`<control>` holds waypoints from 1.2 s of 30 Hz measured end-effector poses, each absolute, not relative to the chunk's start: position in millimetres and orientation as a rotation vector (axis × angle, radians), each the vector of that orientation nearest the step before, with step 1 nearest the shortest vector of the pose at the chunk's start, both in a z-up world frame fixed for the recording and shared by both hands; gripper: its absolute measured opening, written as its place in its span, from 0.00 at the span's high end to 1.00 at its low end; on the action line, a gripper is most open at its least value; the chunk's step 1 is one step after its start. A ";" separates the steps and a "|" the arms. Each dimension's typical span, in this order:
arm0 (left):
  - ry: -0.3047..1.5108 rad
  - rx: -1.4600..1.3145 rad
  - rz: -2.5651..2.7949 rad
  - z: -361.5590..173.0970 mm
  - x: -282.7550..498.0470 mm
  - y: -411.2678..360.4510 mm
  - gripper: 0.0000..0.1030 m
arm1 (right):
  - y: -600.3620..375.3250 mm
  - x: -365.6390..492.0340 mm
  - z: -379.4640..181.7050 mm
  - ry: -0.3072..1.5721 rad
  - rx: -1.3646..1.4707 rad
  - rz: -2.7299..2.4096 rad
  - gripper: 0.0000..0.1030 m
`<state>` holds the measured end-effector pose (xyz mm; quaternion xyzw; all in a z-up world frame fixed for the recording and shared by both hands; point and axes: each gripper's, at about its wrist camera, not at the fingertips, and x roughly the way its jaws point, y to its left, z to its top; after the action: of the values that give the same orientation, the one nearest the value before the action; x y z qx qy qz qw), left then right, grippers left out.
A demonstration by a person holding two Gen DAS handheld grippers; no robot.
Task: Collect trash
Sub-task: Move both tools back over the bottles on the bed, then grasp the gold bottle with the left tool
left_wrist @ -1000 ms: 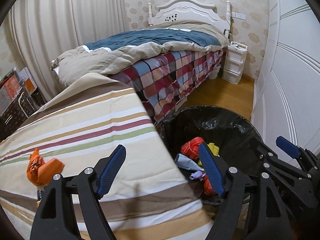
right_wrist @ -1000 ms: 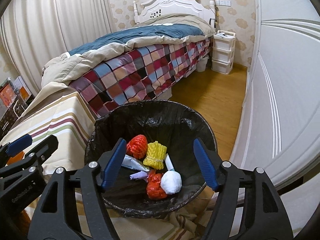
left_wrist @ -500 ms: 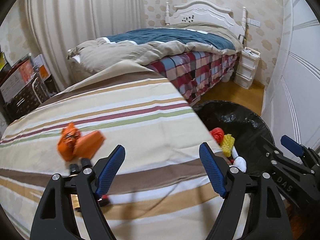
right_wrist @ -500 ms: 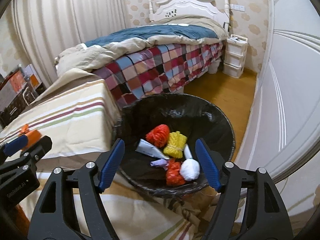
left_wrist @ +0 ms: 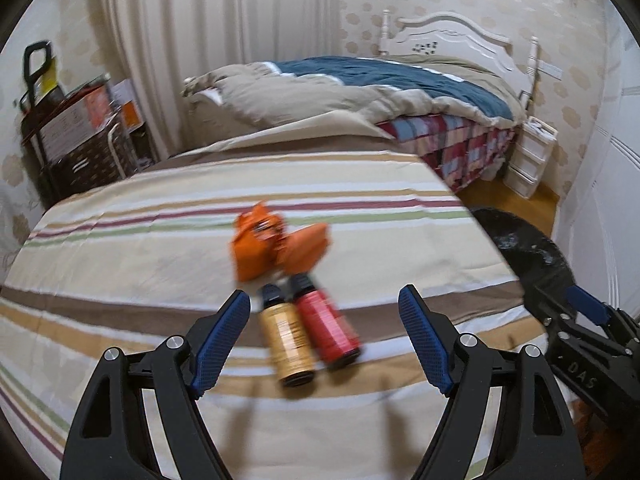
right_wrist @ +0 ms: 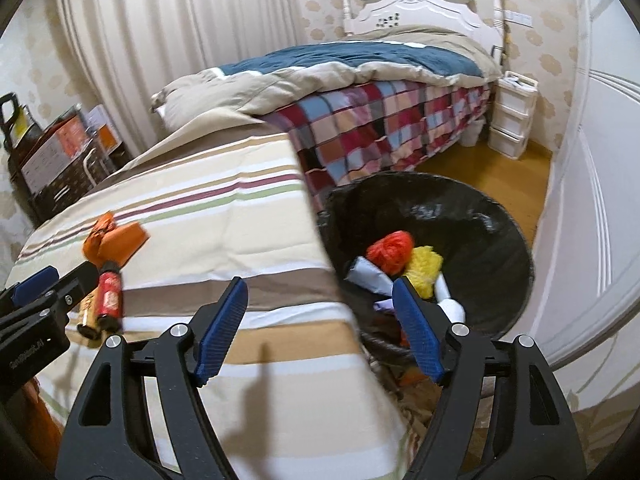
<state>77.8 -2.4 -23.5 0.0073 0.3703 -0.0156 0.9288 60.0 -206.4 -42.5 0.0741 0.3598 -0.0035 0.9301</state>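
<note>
Trash lay on the striped cloth, both grippers empty.

An orange wrapper [left_wrist: 280,246] touched a tan bottle [left_wrist: 286,340] and a red bottle [left_wrist: 328,326] near the cloth's [left_wrist: 120,256] middle; the left gripper [left_wrist: 324,336] hovered spread around them, the right gripper [right_wrist: 320,328] spread over the cloth's edge beside the black bin [right_wrist: 480,216].

wrapper [left_wrist: 280,246]: orange | bottles: tan [left_wrist: 286,340], red [left_wrist: 328,326] | sheet [left_wrist: 140,248]: striped beige | bin liner [right_wrist: 480,240]: black

Both my grippers look identical: the left gripper [left_wrist: 324,336] and the right gripper [right_wrist: 320,328] have chunky matte-black frames with triangular cutouts, silver round screw heads at the pivots, and blue cross-hatched pads [left_wrist: 222,338]. White lettering is printed on the side housings.
</note>
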 end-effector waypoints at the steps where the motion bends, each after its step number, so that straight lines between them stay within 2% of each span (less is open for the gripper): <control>1: 0.764 0.010 -0.020 -25.6 77.0 3.7 0.26 | -202.5 60.0 -42.0 0.737 0.146 -0.001 0.29; 8: 0.795 -0.020 0.027 -36.0 69.7 33.4 0.26 | -174.4 59.9 -42.4 0.748 0.102 0.041 0.29; 18: 0.835 -0.019 0.018 -49.8 75.0 35.8 0.26 | -160.3 58.8 -43.9 0.756 0.072 0.052 0.29; 24: 0.863 -0.019 -0.001 -54.4 77.8 35.3 0.38 | -160.3 60.3 -45.2 0.764 0.078 0.054 0.29; 32: 0.888 -0.032 -0.032 -58.5 78.4 36.9 0.68 | -160.3 60.7 -45.5 0.765 0.079 0.054 0.29; 36: 0.882 -0.014 -0.052 -58.4 76.1 33.0 0.73 | -159.6 60.8 -45.7 0.765 0.077 0.054 0.29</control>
<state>76.1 33.0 -58.4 -0.0065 0.4266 -0.0252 0.9041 60.8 -159.6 -45.7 0.0375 0.3729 0.0266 0.9267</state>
